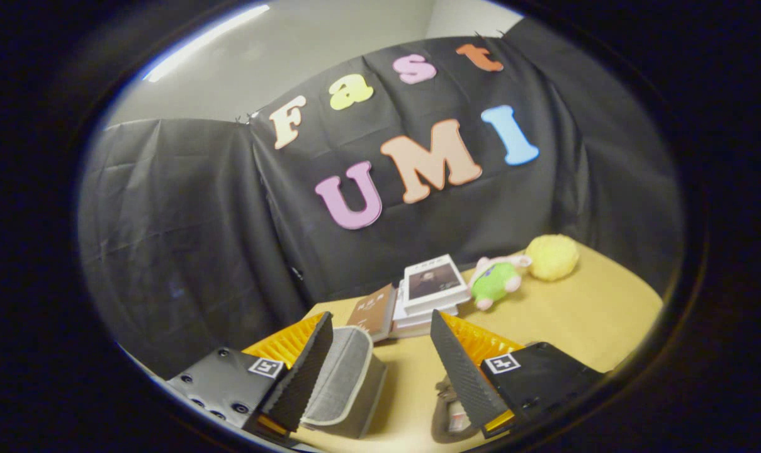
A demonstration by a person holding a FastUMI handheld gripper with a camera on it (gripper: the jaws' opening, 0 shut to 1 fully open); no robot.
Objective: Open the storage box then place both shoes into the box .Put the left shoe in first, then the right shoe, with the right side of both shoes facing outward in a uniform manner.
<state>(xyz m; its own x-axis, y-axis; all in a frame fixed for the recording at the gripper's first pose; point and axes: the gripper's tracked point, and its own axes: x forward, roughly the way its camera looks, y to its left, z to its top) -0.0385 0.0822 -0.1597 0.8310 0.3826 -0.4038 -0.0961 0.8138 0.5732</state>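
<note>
Gripper (pixel 380 368) fingers spread wide, holding nothing. Grey fabric storage box with pale trim (pixel 345 387) sits on the tan tabletop (pixel 581 314), just inside the left finger, between the fingers. Looks soft-walled and light: likely to flex or slide, so pinch the trimmed rim or lid edge. A dark shoe (pixel 449 412), partly hidden, lies right of the box by the right finger. Stacked books (pixel 427 289) sit beyond the box.

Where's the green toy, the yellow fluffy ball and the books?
Green toy (pixel 495 281), gripper view, its belly.
Yellow fluffy ball (pixel 552 257), gripper view, its middle.
Books (pixel 435 281), gripper view, top cover.
</note>
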